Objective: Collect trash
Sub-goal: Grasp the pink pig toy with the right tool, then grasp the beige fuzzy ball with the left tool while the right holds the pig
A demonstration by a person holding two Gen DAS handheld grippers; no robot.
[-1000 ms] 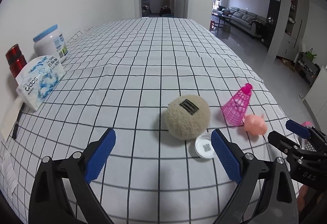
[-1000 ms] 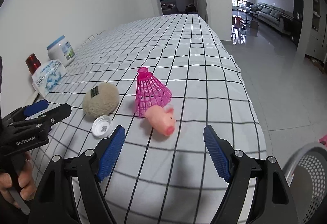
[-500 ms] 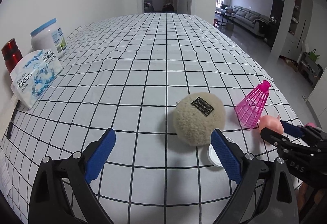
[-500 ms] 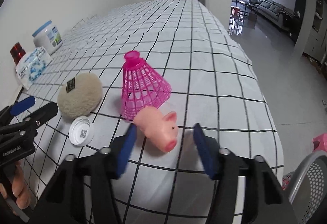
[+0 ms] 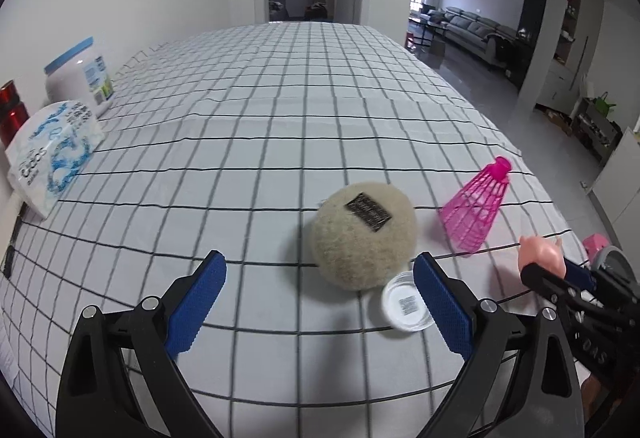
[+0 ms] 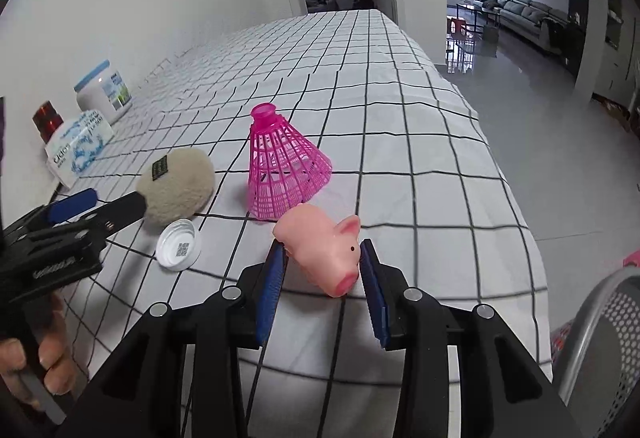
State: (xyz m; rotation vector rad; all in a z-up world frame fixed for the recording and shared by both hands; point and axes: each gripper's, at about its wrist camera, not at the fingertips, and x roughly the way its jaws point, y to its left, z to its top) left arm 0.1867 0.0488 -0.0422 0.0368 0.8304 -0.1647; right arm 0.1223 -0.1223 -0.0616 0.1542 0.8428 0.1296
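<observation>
My right gripper (image 6: 322,258) is shut on a pink rubber pig (image 6: 320,246), its blue pads against the pig's sides; the pig also shows in the left wrist view (image 5: 540,256). A pink plastic shuttlecock (image 6: 280,166) stands just behind it, and shows in the left wrist view (image 5: 478,210). A beige fuzzy ball (image 5: 362,234) and a white bottle cap (image 5: 406,306) lie on the checked tablecloth (image 5: 280,126). My left gripper (image 5: 320,290) is open, with the ball just ahead of it and the cap by its right finger.
A tissue pack (image 5: 52,154), a white jar with a blue lid (image 5: 80,74) and a red bottle (image 5: 12,114) stand along the left wall. A grey mesh bin (image 6: 600,342) is below the table's right edge.
My right gripper moved forward and closed on the pig. My left gripper shifted slightly and stays open.
</observation>
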